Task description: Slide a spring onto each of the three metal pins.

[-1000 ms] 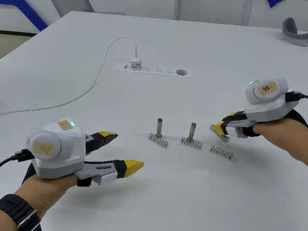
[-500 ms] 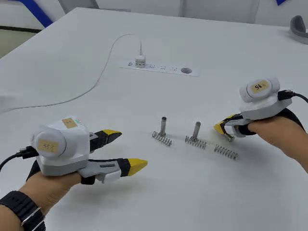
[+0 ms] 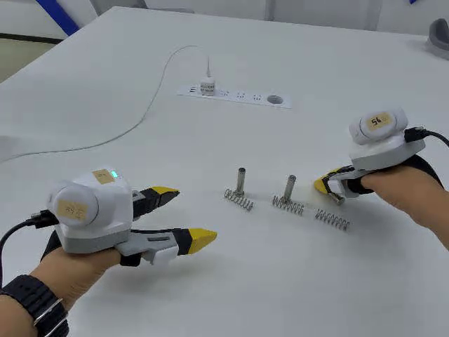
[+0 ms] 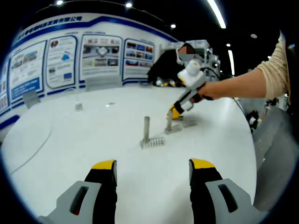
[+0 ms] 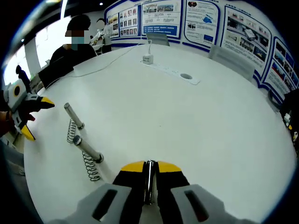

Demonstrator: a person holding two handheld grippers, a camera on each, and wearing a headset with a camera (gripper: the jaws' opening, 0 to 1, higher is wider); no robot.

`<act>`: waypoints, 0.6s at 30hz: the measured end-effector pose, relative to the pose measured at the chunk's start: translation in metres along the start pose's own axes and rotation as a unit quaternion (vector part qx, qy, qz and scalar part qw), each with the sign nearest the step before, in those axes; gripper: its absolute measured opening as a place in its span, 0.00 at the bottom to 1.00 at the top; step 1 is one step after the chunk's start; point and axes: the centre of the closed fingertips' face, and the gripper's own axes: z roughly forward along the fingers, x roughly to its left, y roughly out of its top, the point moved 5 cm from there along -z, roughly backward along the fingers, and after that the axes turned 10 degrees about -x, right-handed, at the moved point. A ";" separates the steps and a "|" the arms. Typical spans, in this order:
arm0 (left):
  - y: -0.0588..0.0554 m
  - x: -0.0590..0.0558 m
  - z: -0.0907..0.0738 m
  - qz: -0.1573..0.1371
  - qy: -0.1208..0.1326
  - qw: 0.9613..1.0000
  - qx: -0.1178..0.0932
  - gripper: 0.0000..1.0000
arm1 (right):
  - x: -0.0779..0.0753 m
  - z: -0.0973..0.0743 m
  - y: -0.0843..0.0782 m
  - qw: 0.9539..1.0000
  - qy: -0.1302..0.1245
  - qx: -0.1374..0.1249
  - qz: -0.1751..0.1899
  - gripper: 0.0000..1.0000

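Metal pins, three. Left pin [image 3: 241, 181] and middle pin [image 3: 290, 188] stand upright and apart at the centre of the white counter [image 3: 280, 288]. Third pin [image 3: 336, 197] is tilted and clamped between the jaws of the right gripper [image 3: 327, 188], close to the counter, right of the middle pin. Springs, three, all lying flat: left spring [image 3: 238, 199] at the foot of the left pin, middle spring [image 3: 288, 206] at the foot of the middle pin, right spring [image 3: 331, 220] just near of the right gripper. Left gripper [image 3: 185, 215]: jaws apart, empty, near left, well apart from the pins. Power strip [image 3: 233, 95] at the far side
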 end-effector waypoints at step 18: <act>0.001 0.000 0.001 -0.003 0.000 1.000 -0.002 0.63 | 0.004 -0.004 0.002 1.000 -0.005 0.005 0.025 0.09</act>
